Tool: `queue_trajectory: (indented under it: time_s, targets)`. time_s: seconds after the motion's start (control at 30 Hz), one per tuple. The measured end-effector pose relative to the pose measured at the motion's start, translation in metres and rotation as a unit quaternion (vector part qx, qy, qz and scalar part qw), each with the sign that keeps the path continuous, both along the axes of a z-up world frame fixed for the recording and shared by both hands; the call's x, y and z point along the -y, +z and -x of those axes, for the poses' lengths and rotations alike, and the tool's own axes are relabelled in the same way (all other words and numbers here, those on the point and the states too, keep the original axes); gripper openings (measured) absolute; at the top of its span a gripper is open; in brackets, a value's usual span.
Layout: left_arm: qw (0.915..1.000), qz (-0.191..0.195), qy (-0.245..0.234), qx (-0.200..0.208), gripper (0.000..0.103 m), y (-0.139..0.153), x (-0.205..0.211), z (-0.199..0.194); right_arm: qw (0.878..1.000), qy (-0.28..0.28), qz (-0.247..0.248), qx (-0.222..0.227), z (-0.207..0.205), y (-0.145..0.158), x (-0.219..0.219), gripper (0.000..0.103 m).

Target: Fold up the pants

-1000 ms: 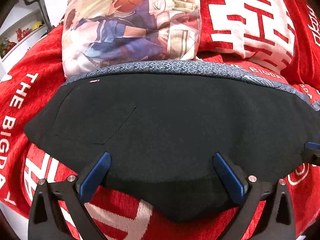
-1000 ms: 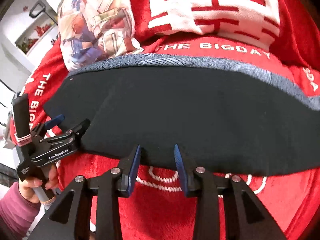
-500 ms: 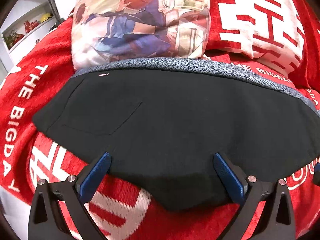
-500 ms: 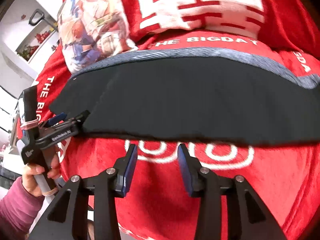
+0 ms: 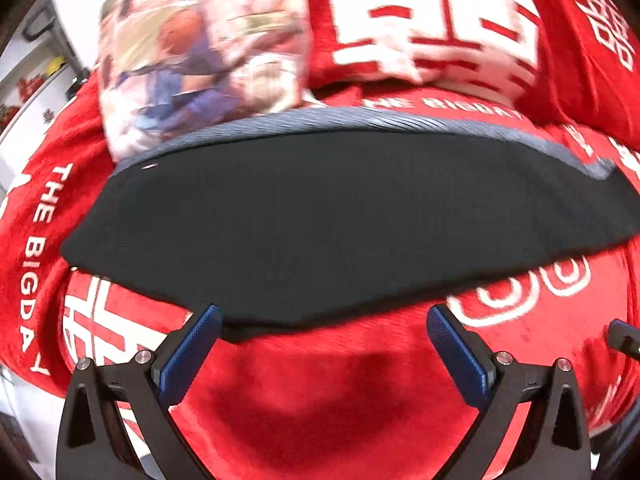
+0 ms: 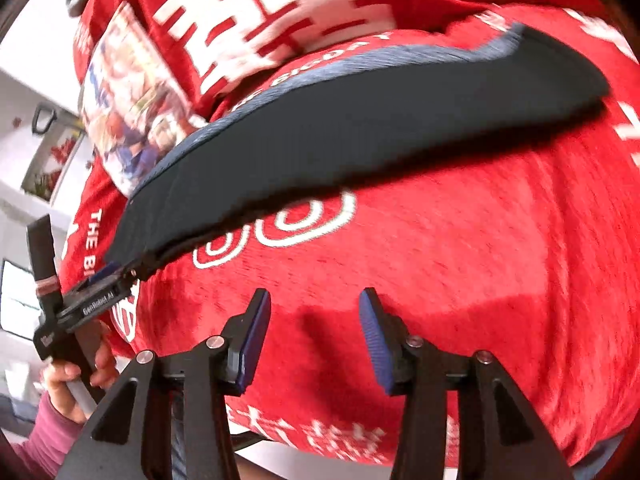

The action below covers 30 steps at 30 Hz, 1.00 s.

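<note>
The black pants (image 5: 320, 216) lie folded in a wide band on the red blanket (image 5: 320, 392), with a grey-blue waistband (image 5: 360, 120) along the far edge. They also show in the right wrist view (image 6: 340, 132). My left gripper (image 5: 324, 328) is open and empty, just in front of the pants' near edge. My right gripper (image 6: 314, 324) is open and empty over bare blanket (image 6: 460, 260), apart from the pants. The left gripper also shows in the right wrist view (image 6: 116, 276), at the pants' left end.
A printed pillow (image 5: 200, 52) and a red pillow with white characters (image 5: 432, 24) lie behind the pants. A white shelf unit (image 5: 28, 80) stands at the far left. The bed's front edge (image 6: 328, 456) is close below the right gripper.
Both grippers have pulled back toward me from the pants. The left gripper's jaws no longer lie over the fabric. The right gripper's jaws have opened wider and it has tilted.
</note>
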<state>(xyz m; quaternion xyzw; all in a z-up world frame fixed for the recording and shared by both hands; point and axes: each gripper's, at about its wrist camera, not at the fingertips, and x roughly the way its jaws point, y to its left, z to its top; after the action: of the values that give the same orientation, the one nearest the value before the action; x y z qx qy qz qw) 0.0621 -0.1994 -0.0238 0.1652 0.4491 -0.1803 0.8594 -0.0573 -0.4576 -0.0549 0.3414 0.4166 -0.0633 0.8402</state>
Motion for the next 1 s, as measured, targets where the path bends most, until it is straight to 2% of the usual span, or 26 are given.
queue_trajectory:
  time_s: [0.3, 0.5, 0.67, 0.87, 1.0]
  targets:
    - [0.9979, 0.001, -0.057, -0.031, 0.103, 0.0, 0.064, 0.042, 0.997, -0.064, -0.043, 0.016, 0.047, -0.017, 0.042, 0.051]
    - [0.9962, -0.012, -0.083, -0.025, 0.103, 0.003, 0.101, 0.059, 0.994, -0.087, -0.063, 0.038, 0.061, -0.018, 0.061, 0.052]
    - [0.995, -0.023, -0.092, -0.033, 0.103, -0.005, 0.117, 0.065, 0.991, -0.097, -0.074, 0.051, 0.063, -0.022, 0.074, 0.052]
    - [0.9933, -0.045, -0.092, -0.055, 0.103, -0.028, 0.124, 0.069, 0.985, -0.119, -0.098, 0.076, 0.063, -0.025, 0.096, 0.052]
    - [0.9935, -0.04, -0.09, -0.057, 0.103, -0.033, 0.123, 0.071, 0.983, -0.127, -0.1, 0.082, 0.061, -0.025, 0.108, 0.053]
